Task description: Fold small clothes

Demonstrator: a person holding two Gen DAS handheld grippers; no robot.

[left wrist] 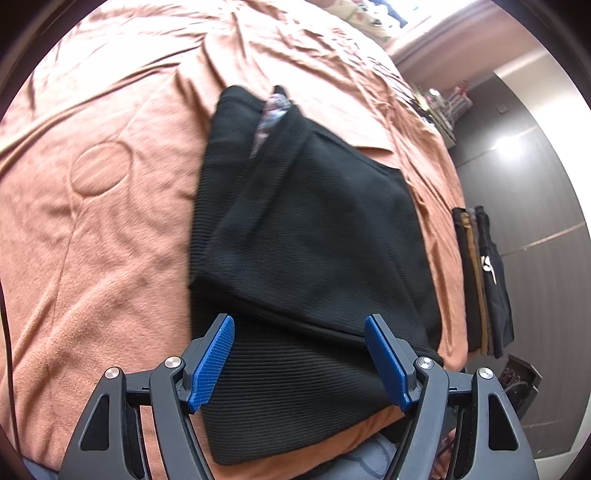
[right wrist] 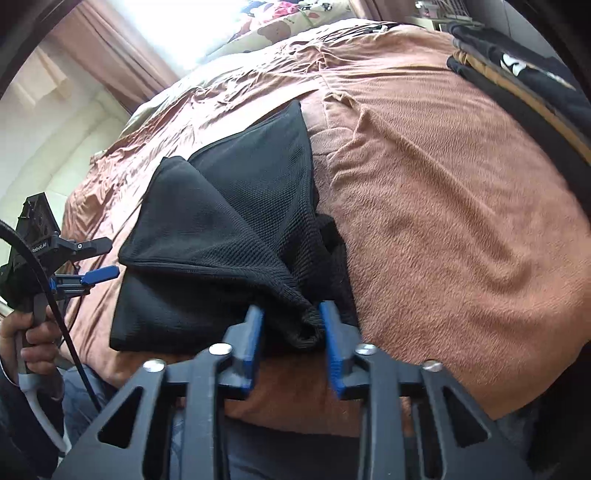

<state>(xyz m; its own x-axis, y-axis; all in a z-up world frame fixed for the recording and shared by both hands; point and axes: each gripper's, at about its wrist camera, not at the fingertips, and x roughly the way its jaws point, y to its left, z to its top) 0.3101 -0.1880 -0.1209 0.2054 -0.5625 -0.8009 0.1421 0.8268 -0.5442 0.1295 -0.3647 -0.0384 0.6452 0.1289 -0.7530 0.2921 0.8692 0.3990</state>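
A black knit garment [left wrist: 314, 229] lies partly folded on the orange blanket [left wrist: 92, 229] of a bed. A patterned lilac strip [left wrist: 271, 114] shows at its far fold. My left gripper [left wrist: 299, 325] is open just above the garment's near edge, with nothing between its blue pads [left wrist: 212, 365]. In the right wrist view a bunched corner of the black garment [right wrist: 221, 229] sits pinched between the pads [right wrist: 334, 343] of my right gripper [right wrist: 291, 314], which is shut on it. The left gripper [right wrist: 105, 258] shows at the left, held by a hand [right wrist: 33, 332].
A stack of folded dark and tan clothes [left wrist: 484, 280] lies at the blanket's right edge, seen also as the stack [right wrist: 517, 66] at the upper right. A patterned pillow [right wrist: 280, 18] lies at the bed's far end. Dark wardrobe panels [left wrist: 535, 192] stand beyond the bed.
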